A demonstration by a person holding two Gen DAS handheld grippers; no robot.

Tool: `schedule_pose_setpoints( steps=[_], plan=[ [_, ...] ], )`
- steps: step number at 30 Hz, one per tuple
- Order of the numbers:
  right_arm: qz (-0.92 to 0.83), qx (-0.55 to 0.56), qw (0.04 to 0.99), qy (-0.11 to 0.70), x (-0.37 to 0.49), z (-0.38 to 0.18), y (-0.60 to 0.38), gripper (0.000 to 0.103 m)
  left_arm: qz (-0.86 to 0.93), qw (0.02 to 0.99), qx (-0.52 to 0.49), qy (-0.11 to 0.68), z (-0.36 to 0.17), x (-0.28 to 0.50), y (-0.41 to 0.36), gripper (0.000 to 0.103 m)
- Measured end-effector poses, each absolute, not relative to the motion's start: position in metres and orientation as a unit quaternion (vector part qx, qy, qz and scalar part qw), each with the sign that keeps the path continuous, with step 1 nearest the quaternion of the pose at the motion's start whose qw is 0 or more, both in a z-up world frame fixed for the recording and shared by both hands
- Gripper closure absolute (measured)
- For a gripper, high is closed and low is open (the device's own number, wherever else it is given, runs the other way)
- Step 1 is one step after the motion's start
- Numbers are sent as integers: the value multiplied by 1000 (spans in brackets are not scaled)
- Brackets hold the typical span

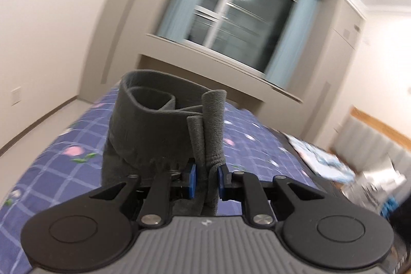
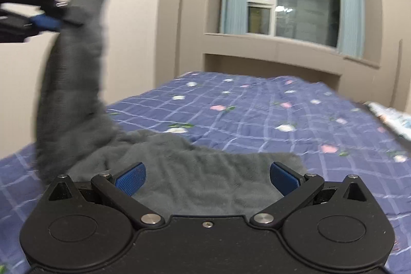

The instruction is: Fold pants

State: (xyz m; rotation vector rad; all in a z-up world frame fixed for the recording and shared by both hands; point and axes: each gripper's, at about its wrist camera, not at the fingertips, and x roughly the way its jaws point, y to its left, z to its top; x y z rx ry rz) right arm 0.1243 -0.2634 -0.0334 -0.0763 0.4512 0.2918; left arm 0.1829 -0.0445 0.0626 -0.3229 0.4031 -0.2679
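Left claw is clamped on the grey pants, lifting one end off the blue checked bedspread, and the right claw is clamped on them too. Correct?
Not quite. The right claw is open above the pants, gripping nothing, as the right wrist view shows. The rest stands.

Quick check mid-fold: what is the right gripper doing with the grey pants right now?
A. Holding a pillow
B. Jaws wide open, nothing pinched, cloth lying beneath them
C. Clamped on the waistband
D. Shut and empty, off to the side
B: in the right wrist view the right gripper has its blue pads spread far apart over the grey pants on the bed; only the left gripper is pinching the cloth.
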Motion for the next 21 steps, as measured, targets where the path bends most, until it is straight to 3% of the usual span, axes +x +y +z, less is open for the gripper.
schedule_pose_setpoints(
  steps=[9, 21],
  plan=[
    [122, 10, 967, 224, 78, -35, -305, 0, -227, 942, -53, 242, 63, 180, -142, 87],
    [-17, 34, 963, 266, 43, -41, -377, 0, -243, 907, 18, 343, -9, 186, -223, 86]
  ],
)
